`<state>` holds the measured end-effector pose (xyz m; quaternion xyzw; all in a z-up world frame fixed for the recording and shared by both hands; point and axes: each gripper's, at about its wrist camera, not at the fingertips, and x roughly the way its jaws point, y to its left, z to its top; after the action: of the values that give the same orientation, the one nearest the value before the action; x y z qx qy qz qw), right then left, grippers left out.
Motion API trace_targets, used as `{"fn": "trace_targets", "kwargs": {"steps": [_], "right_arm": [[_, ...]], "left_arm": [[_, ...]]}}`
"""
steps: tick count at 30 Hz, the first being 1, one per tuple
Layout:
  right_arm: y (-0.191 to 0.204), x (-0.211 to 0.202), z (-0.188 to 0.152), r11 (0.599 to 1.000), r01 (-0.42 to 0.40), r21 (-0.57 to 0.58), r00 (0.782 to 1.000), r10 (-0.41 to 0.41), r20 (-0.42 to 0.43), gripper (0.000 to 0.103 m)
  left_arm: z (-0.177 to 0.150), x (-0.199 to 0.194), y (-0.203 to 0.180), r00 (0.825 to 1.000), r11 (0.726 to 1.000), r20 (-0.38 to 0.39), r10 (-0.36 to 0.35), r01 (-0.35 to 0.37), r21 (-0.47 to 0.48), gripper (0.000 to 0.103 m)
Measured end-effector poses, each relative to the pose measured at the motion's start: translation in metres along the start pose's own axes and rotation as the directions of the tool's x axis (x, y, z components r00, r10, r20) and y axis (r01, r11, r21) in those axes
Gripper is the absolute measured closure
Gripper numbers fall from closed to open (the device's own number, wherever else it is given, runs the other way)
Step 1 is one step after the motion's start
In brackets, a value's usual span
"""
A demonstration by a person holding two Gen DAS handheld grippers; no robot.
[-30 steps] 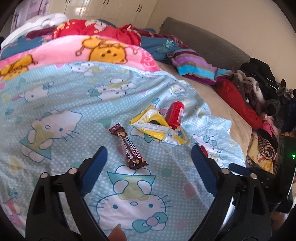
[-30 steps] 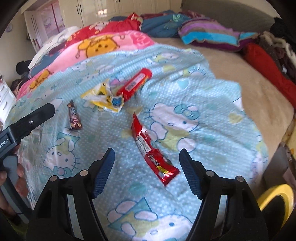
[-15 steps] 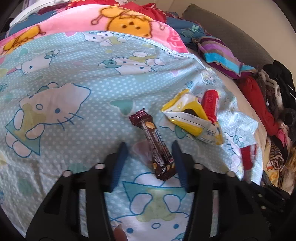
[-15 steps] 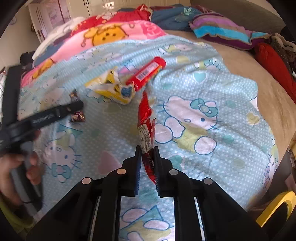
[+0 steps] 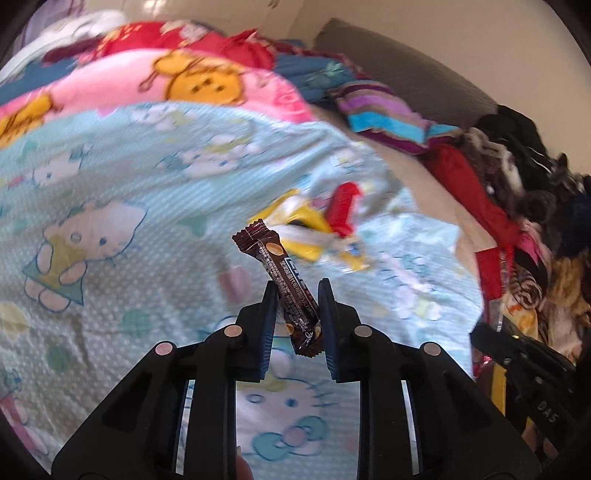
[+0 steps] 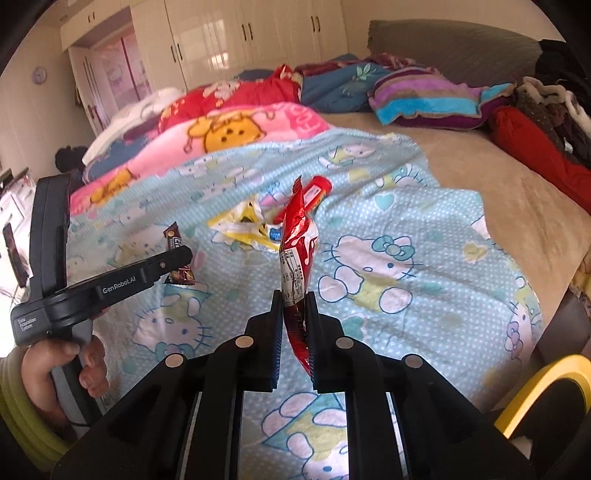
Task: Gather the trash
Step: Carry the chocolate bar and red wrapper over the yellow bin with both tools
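A brown chocolate bar wrapper point(image 5: 280, 266) hangs tilted above the bed, between the jaws of my left gripper point(image 5: 298, 286); the jaws are still closing and the pads press on its lower half. My right gripper point(image 6: 293, 295) is shut on a red snack wrapper point(image 6: 297, 240), which stands upright off the blanket. In the right wrist view a hand holds the left gripper point(image 6: 181, 258) at the left, with the brown bar point(image 6: 173, 236) in it. A crumpled yellow wrapper point(image 5: 303, 229) and a red tube point(image 5: 341, 212) lie together on the blue cat-print blanket point(image 5: 110, 192).
A pink blanket point(image 6: 240, 125) and a red quilt lie at the head of the bed. A striped pillow point(image 6: 424, 99) and a clothes pile point(image 5: 517, 177) sit at the right. A yellow-rimmed bin point(image 6: 546, 384) stands by the bed's right edge. White wardrobes point(image 6: 240, 33) line the far wall.
Both grippers went from wide open to closed, left on the brown bar, right on the red wrapper. Both wrappers have come up off the blanket.
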<state>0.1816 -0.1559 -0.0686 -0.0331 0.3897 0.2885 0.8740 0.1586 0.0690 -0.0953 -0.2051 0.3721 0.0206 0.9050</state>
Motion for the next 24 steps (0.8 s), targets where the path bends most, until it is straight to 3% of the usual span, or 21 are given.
{"fn": "trace_targets", "kwargs": {"steps": [13,24], "right_arm": [[-0.016,-0.05,-0.024,0.998,0.036,0.059,0.999,-0.038,0.039,0.091],[-0.036,-0.095,-0.039,0.991,0.08,0.111,0.992,-0.09,0.085,0.091]], "left_arm": [[0.012,-0.04,-0.063,0.991,0.985,0.079,-0.106,0.094,0.145,0.086],[0.006,-0.062,-0.101,0.979,0.962,0.094,-0.182,0.157,0.222,0.086]]}}
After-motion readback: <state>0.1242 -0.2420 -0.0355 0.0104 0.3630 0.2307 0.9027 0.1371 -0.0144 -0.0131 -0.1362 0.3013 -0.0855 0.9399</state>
